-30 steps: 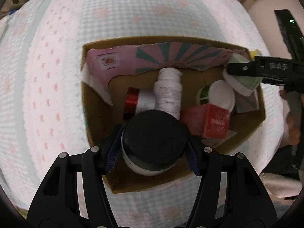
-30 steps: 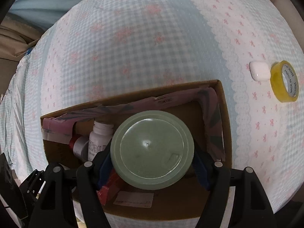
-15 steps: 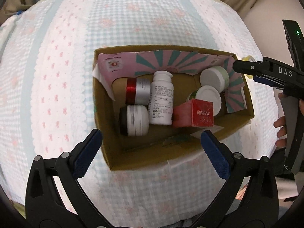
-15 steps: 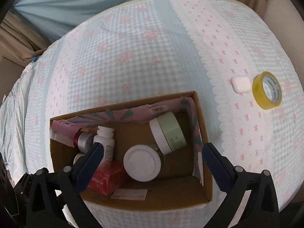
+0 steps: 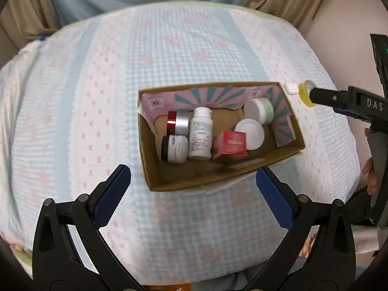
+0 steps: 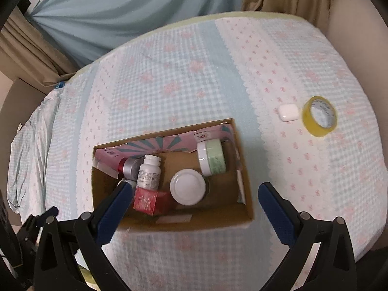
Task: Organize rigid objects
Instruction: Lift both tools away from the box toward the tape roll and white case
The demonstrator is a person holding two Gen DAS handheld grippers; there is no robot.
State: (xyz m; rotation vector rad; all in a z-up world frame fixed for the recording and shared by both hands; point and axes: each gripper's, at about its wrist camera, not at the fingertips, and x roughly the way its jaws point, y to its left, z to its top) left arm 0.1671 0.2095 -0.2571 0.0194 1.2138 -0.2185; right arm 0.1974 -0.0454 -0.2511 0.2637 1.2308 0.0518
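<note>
A cardboard box (image 5: 169, 184) (image 6: 218, 220) lies on the bed. Inside are a black-lidded jar (image 5: 175, 149), a red and silver jar (image 5: 179, 122), a white bottle (image 5: 200, 133) (image 6: 149, 172), a red carton (image 5: 231, 144) (image 6: 148, 200), a white-lidded jar (image 5: 251, 133) (image 6: 188, 186) and a pale green jar (image 5: 260, 110) (image 6: 212, 156). My left gripper (image 5: 192, 198) is open and empty, above the near side of the box. My right gripper (image 6: 191, 208) is open and empty, above the box's near edge; it also shows in the left wrist view (image 5: 349, 105).
A white earbud case (image 6: 287, 112) (image 5: 290, 88) and a yellow tape roll (image 6: 319, 116) (image 5: 306, 93) lie on the bedspread right of the box. The checked bedspread (image 6: 184, 72) stretches beyond it. Curtains (image 6: 116, 7) hang behind the bed.
Both grippers let go of their jars into the box, opened wide and pulled up and back. The black-lidded jar and the green jar now lie in the box.
</note>
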